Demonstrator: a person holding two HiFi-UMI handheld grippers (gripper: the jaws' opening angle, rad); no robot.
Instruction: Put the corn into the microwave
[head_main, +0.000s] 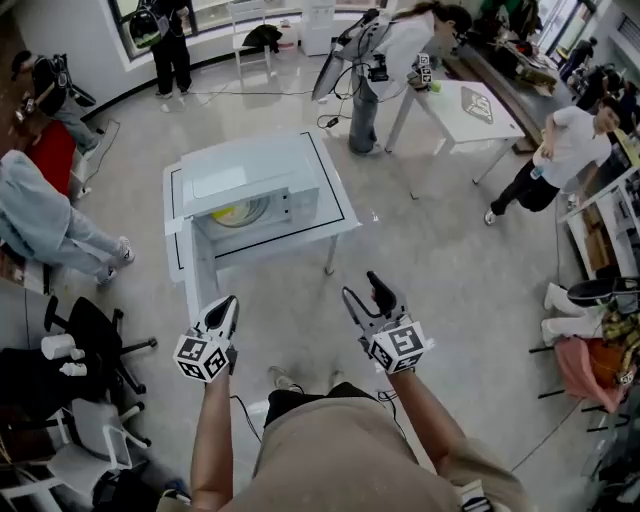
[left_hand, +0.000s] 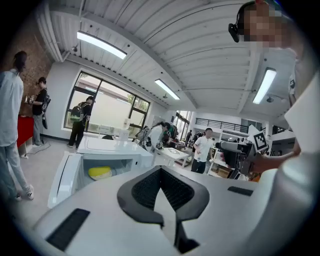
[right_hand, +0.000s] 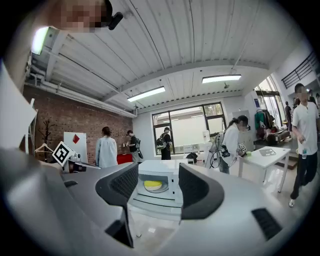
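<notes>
Left gripper (head_main: 224, 306) has its ribbed black pads pressed together at the tips, holding nothing. Right gripper (head_main: 362, 287) has its jaws spread wide with nothing in them, and the microwave (head_main: 255, 170) is framed in the gap. Both hang above the pale glossy floor (head_main: 450, 270), well apart from the desk (head_main: 338, 216). This small white square desk has a thin black line along its edges, and the boxy white microwave covers most of its middle. With the door (head_main: 198, 268) open, the smooth yellow corn (head_main: 238, 212) lies inside on a round pale plate (right_hand: 161, 189).
</notes>
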